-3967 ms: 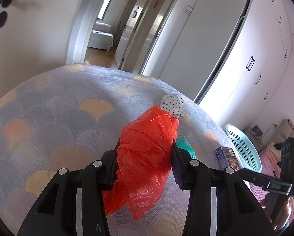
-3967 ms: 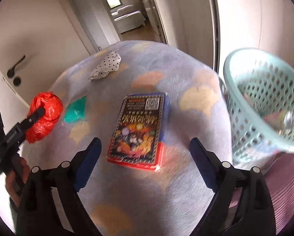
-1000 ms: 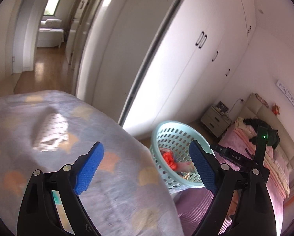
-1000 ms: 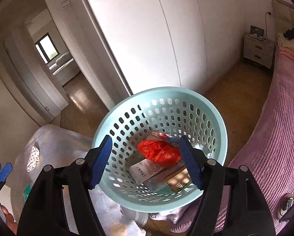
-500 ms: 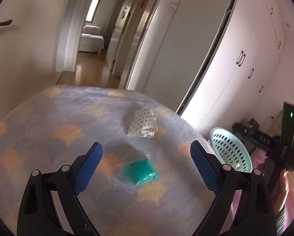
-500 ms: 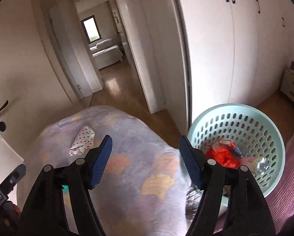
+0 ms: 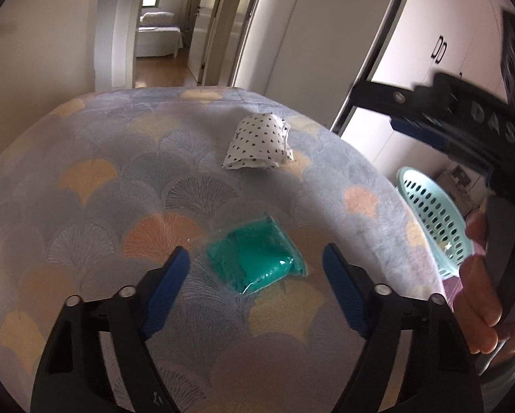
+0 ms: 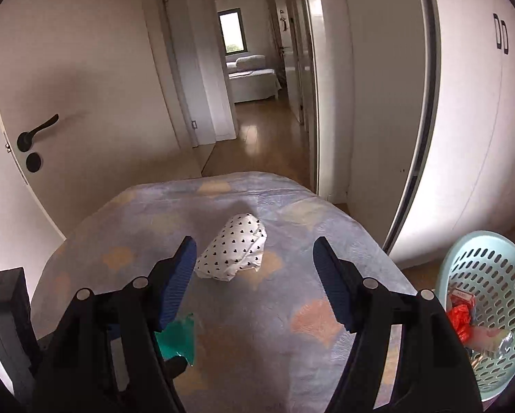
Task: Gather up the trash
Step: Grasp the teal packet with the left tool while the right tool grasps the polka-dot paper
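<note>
Both claws — likely nearer remaining litter

On the bed (image 7: 85, 179), the sealed packet (image 7: 255, 261) lies between the left gripper's (image 7: 255, 273) spread fingers. The crumpled wrapper (image 7: 257, 144) sits beyond it at twelve o'clock. The basket (image 7: 429, 213) stands off the bed's edge at three o'clock.

"DAS" is printed on the right gripper (image 7: 429, 127) body.
</note>
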`<state>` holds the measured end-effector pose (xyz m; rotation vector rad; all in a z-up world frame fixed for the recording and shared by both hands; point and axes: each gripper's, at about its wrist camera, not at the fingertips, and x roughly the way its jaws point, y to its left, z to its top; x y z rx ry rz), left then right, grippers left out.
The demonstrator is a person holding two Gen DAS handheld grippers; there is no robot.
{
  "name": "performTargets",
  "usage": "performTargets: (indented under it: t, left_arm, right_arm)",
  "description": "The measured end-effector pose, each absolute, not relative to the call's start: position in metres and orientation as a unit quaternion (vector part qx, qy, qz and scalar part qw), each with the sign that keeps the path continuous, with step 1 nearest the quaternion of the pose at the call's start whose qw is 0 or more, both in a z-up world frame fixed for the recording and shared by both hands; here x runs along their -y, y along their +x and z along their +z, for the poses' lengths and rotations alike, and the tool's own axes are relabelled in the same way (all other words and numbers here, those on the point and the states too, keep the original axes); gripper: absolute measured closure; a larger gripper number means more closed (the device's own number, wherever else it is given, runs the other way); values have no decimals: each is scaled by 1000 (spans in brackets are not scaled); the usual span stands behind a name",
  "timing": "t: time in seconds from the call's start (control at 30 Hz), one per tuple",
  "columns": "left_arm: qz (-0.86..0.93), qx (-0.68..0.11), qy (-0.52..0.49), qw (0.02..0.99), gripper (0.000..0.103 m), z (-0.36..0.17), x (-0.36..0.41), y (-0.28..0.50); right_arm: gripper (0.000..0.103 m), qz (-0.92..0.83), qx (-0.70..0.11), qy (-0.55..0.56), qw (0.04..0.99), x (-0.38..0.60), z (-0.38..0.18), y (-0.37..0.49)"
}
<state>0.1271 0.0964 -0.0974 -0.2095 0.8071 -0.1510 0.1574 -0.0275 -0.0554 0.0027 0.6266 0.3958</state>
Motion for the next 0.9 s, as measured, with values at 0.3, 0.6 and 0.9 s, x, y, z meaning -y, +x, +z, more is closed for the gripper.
performTargets:
  t: [0.3, 0.6, 0.9]
  left_arm:
    - [-47, -363, -121, 923, 54, -94, -115, 120]
    - [-4, -303, -204, 931, 54, -87, -159, 106]
    - [-3, -307, -178, 935, 54, -83, -148, 108]
  right_arm:
    - [37, 191, -337, -15, 922, -9, -78, 191]
    - [37, 146, -390, -8, 909, -27, -112, 227]
    - [58, 146, -396, -61, 905, -44, -121, 225]
